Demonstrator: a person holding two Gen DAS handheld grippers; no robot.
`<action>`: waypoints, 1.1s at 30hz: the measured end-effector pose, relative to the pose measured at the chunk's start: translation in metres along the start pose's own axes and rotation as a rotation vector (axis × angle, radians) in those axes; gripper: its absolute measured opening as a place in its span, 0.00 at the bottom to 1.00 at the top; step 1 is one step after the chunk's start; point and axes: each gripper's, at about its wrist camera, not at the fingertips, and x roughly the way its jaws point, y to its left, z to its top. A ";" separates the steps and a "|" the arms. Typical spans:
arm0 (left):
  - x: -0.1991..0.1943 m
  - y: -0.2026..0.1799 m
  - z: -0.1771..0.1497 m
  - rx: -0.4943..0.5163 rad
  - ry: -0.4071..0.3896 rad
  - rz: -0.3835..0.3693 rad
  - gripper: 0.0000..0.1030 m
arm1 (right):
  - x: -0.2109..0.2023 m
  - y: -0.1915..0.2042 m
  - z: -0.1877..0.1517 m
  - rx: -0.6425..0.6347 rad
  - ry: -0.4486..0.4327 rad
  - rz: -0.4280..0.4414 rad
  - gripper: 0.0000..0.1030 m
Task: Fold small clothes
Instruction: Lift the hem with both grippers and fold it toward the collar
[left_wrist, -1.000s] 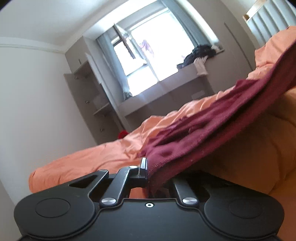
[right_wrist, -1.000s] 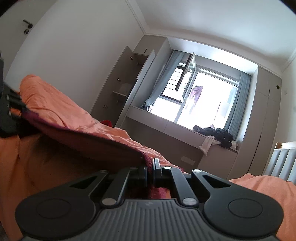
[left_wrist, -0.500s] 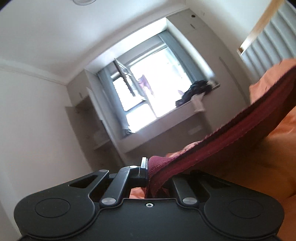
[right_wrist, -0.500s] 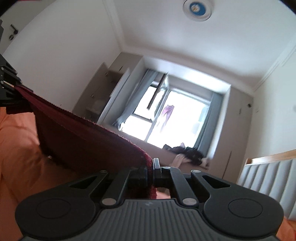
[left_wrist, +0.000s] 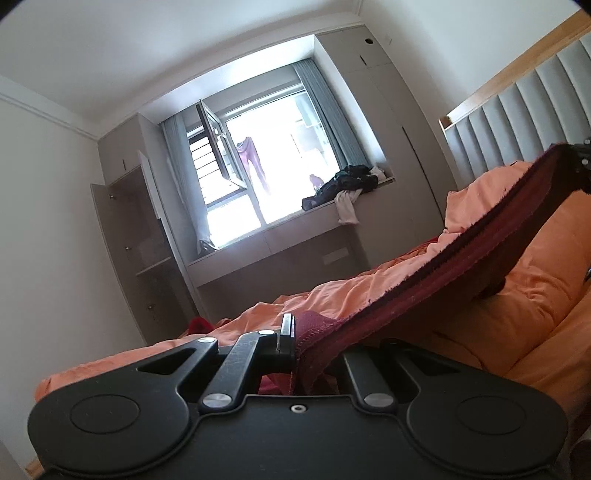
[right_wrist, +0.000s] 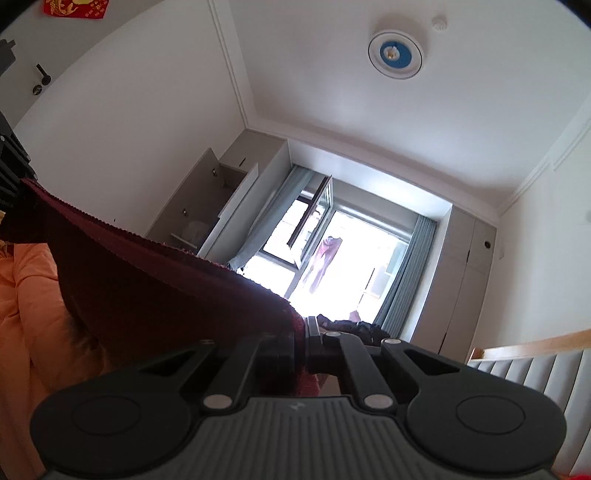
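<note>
Here, an orange duvet (left_wrist: 388, 291) covers the bed, rumpled and filling the lower right of the left wrist view, with a padded grey headboard (left_wrist: 517, 110) behind it. Beyond the bed a bright window (left_wrist: 258, 177) stands with one pane swung open, and dark clothes (left_wrist: 343, 184) are heaped on the sill. Above the duvet a dark red garment (left_wrist: 461, 258) hangs stretched between the two tongs, held clear of the bedding. The left gripper (left_wrist: 295, 336) is clamped tight on one corner of it. The right gripper (right_wrist: 304, 332) pinches the opposite corner, jaws closed on the cloth.
</note>
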 end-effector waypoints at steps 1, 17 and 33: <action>0.004 0.002 0.002 0.002 0.005 0.002 0.04 | 0.006 0.002 -0.001 -0.015 -0.008 -0.009 0.04; 0.189 0.045 0.033 -0.044 0.135 0.023 0.08 | 0.198 0.002 -0.050 0.016 0.092 0.013 0.05; 0.416 0.074 -0.041 -0.154 0.428 0.025 0.06 | 0.393 0.067 -0.150 -0.054 0.347 0.280 0.05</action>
